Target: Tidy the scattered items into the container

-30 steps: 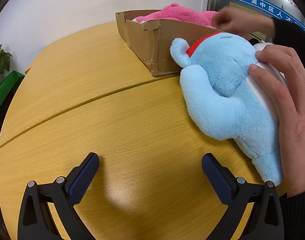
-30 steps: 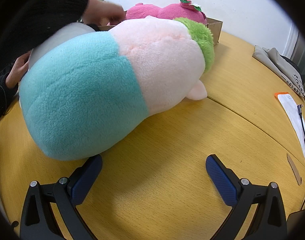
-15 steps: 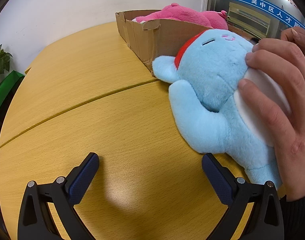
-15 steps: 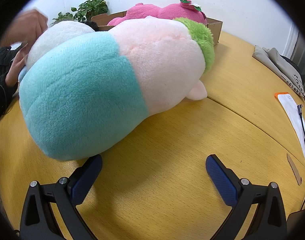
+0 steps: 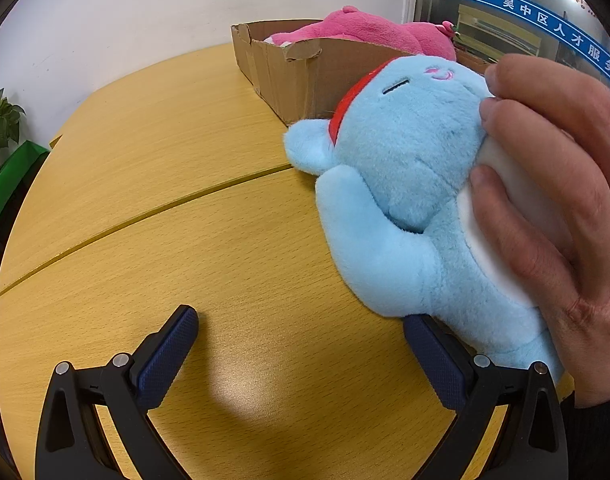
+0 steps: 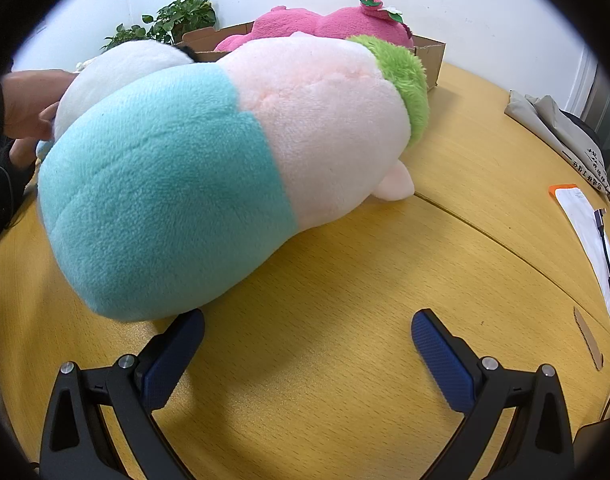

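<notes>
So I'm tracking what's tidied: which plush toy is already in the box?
The pink plush, lying in the cardboard box. The blue plush and the teal-and-peach plush are on the table.

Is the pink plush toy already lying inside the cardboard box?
Yes, the pink plush toy lies inside the cardboard box, rising above its rim.

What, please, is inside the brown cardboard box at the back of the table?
A pink plush toy fills the brown cardboard box, rising above its rim. Anything beneath it is hidden by the walls.

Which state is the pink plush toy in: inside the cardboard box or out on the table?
Inside. The pink plush toy lies in the cardboard box, bulging above its rim.
</notes>
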